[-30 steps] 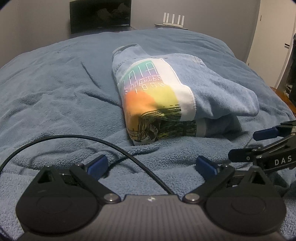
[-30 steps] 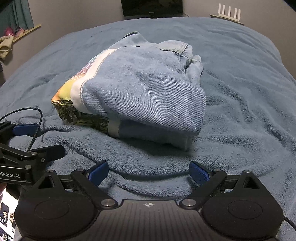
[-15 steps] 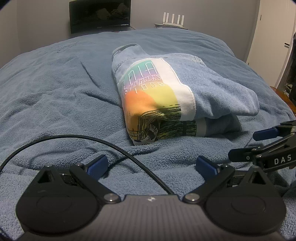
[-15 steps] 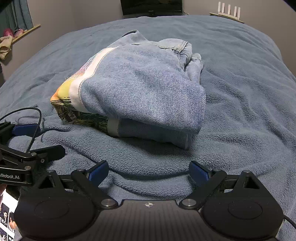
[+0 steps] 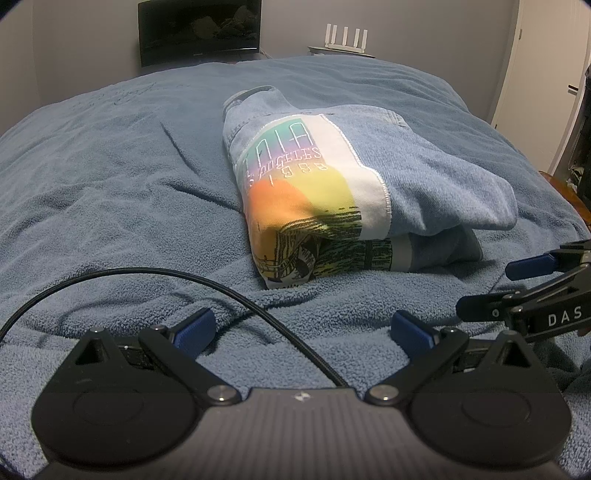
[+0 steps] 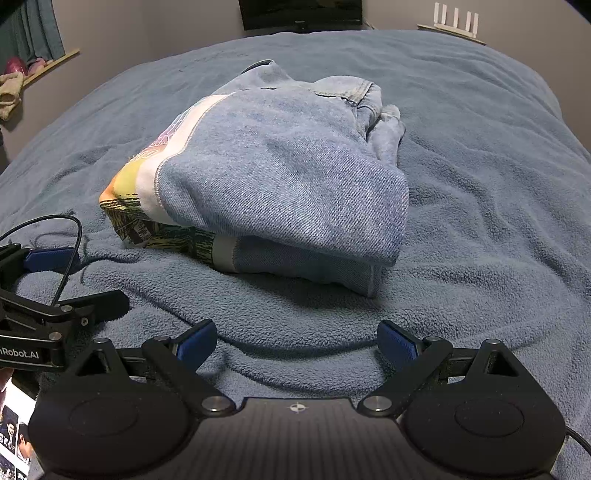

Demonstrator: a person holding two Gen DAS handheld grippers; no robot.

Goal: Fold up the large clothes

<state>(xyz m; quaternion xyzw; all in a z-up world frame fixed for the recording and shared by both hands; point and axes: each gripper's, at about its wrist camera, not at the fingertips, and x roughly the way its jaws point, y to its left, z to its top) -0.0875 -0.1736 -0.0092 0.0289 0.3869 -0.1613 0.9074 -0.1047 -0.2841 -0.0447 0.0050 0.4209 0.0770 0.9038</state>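
A folded light-blue denim garment [image 5: 417,173] with a rainbow print panel lies in a compact bundle on the blue bed blanket [image 5: 110,177]. From the right wrist view the same denim bundle [image 6: 280,184] shows mostly its plain side. My left gripper [image 5: 301,330] rests low on the blanket short of the bundle, open with nothing between its blue pads. My right gripper [image 6: 297,338] is also open and empty, a short way in front of the bundle. Each gripper appears at the edge of the other's view, the right gripper [image 5: 517,284] and the left gripper [image 6: 70,280].
A black cable [image 5: 207,280] loops over the blanket by the left gripper. A dark monitor [image 5: 199,29] and a white router [image 5: 345,37] stand behind the bed. A white door [image 5: 546,74] is at right; a shelf [image 6: 40,70] with cloth is at left.
Almost nothing has moved. The right wrist view has shifted very slightly; both grippers stay open and the bundle lies as before.
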